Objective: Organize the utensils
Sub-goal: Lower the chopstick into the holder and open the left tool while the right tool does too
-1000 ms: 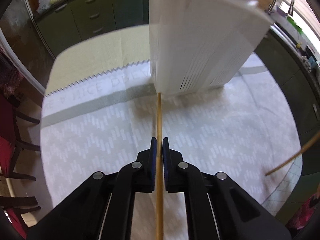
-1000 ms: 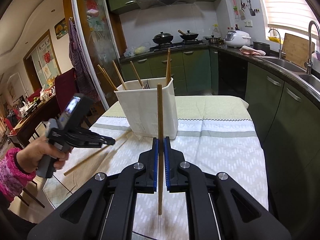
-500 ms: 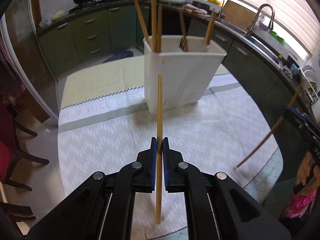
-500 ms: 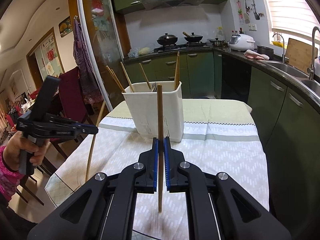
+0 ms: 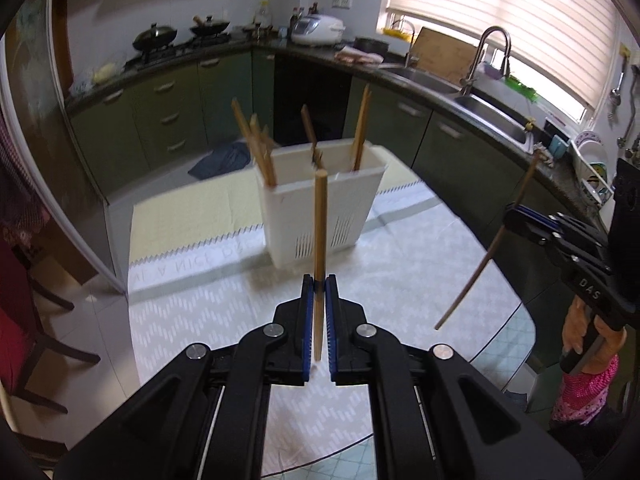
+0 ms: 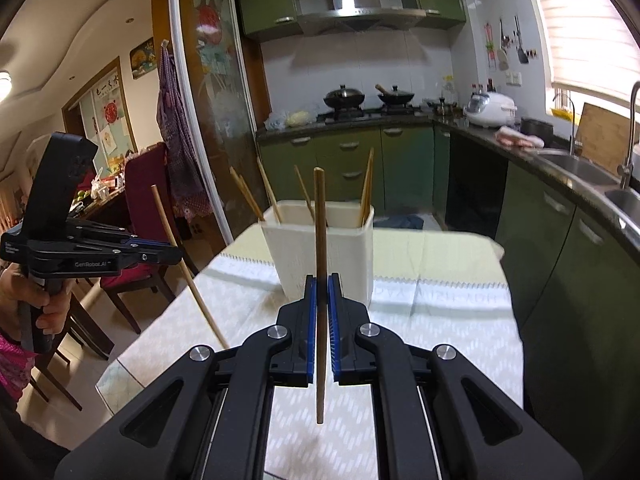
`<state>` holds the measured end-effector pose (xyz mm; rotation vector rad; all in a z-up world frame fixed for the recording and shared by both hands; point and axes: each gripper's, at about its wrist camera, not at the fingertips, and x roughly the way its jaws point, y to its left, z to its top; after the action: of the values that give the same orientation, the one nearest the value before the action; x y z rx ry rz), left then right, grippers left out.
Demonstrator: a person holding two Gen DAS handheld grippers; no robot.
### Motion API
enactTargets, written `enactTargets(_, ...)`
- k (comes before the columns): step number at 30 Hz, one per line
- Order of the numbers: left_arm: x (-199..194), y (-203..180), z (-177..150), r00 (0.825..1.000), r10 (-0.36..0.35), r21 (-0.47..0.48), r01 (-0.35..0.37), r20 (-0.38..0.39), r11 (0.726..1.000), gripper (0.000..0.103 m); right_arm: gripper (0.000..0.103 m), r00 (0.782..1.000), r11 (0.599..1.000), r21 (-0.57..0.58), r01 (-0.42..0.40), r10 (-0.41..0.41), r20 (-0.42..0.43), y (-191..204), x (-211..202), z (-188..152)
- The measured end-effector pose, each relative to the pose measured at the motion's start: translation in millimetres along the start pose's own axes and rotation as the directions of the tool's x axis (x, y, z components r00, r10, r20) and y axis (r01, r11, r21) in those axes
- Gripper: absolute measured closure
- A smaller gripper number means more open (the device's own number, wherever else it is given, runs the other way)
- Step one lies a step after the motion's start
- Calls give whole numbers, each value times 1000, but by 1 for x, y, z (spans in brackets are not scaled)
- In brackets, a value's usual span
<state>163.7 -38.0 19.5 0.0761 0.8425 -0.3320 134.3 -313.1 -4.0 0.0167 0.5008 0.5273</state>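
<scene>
A white utensil holder (image 5: 320, 208) (image 6: 320, 256) stands on the table with several wooden chopsticks leaning in it. My left gripper (image 5: 316, 280) is shut on a wooden chopstick (image 5: 320, 220) held upright in the air, short of the holder. My right gripper (image 6: 322, 280) is shut on another chopstick (image 6: 320, 220), also upright, in front of the holder. Each gripper shows in the other's view: the right gripper (image 5: 516, 216) at the right edge with its slanted chopstick (image 5: 488, 256), the left gripper (image 6: 176, 254) at the left with its chopstick (image 6: 180, 264).
The table carries a white patterned cloth (image 5: 400, 280) (image 6: 440, 320). Green kitchen cabinets (image 5: 180, 112), a stove with pans (image 6: 360, 100) and a sink (image 5: 480, 92) lie beyond. Red chairs (image 6: 140, 200) stand to the left. A hand in a pink sleeve (image 5: 588, 376) holds the right gripper.
My left gripper has risen and pulled back from the holder with its chopstick, so the holder now looks smaller and farther off. The right gripper has risen slightly with its chopstick.
</scene>
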Motion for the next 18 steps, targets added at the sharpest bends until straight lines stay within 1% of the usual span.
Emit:
enactTargets(4, -19, -9, 26, 999, 3, 24, -4, 52, 1000, 97, 96, 999, 1000, -19, 1, 0, 49, 3, -11, 28)
enactTargets(8, -40, -16, 57, 994, -6, 40, 1, 112, 999, 97, 96, 996, 999, -47, 10, -6, 92, 11, -16, 61)
enactTargets(14, -61, -23, 101, 980, -2, 54, -8, 197, 999, 97, 96, 991, 998, -57, 15, -7, 135, 15, -11, 104)
enactTargets(18, -63, -22, 126, 971, 3, 50, -15, 237, 999, 97, 96, 987, 998, -57, 26, -17, 157, 15, 1, 132)
